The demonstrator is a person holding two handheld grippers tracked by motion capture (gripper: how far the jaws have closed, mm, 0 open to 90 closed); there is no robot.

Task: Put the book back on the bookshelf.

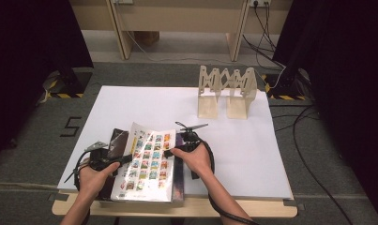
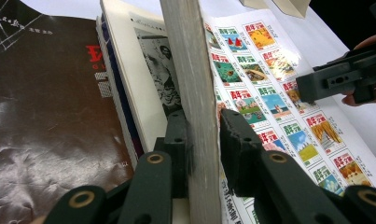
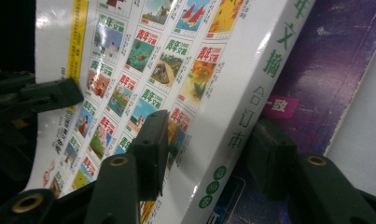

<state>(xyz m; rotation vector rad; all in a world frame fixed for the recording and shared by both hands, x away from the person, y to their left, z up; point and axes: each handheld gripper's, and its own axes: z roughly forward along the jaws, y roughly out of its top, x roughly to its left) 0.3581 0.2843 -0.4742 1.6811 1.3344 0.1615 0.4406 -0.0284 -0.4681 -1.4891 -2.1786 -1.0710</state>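
White and glossy, the thick bound volume [image 1: 147, 161], its cover printed with rows of small pictures, lies near the bench's [image 1: 252, 154] front edge on top of two dark magazines [image 1: 178, 176]. The left gripper [image 2: 205, 135] has its fingers around the fore-edge, one on each side, pressed close. The right gripper's [image 3: 209, 149] fingers straddle the spine, one over the cover, one beside the purple magazine, clear of the spine. The left gripper view shows the page block edge-on; the right gripper view shows green lettering on the spine. One wooden rack [image 1: 227, 91] stands towards the back edge.
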